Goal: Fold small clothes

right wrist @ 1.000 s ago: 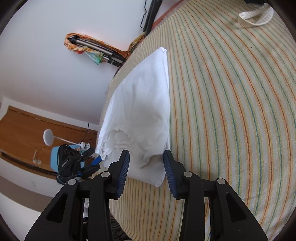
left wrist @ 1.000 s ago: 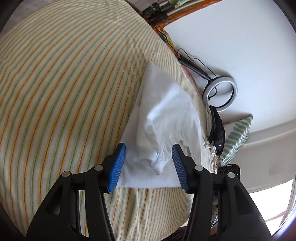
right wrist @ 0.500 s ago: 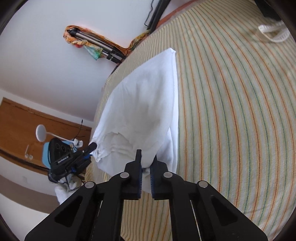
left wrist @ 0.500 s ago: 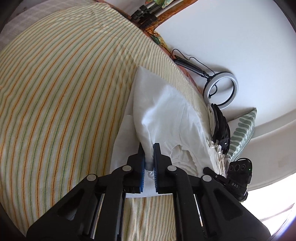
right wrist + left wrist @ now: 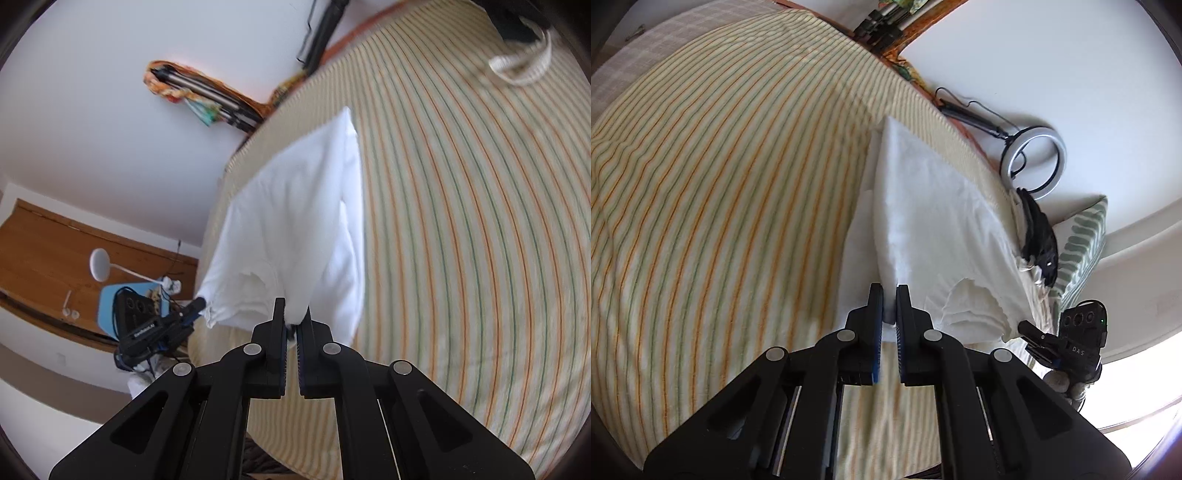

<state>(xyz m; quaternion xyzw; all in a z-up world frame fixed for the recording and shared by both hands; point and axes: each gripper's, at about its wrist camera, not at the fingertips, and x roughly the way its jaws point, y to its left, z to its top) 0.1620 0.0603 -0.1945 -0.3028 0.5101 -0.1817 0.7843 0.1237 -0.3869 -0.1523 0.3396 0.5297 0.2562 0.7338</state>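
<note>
A small white garment (image 5: 934, 221) lies partly folded on a striped bedsheet (image 5: 720, 184). My left gripper (image 5: 889, 299) is shut on its near edge and lifts it off the bed. My right gripper (image 5: 291, 317) is shut on the opposite near corner of the same white garment (image 5: 295, 221), held up in the air. Each gripper shows in the other's view: the right one (image 5: 1034, 332) at the garment's right corner, the left one (image 5: 192, 308) at its left corner. The far edge still rests on the sheet.
A ring light (image 5: 1032, 162) and a green patterned pillow (image 5: 1078, 240) lie beside the bed. A tripod wrapped in colourful cloth (image 5: 207, 96) lies on the white floor. A white strap (image 5: 517, 62) lies at the far corner of the striped bedsheet (image 5: 461, 221).
Both grippers closed from open onto the garment's near edge, then lifted it. The near edge has risen off the sheet and the cloth is stretched between them.
</note>
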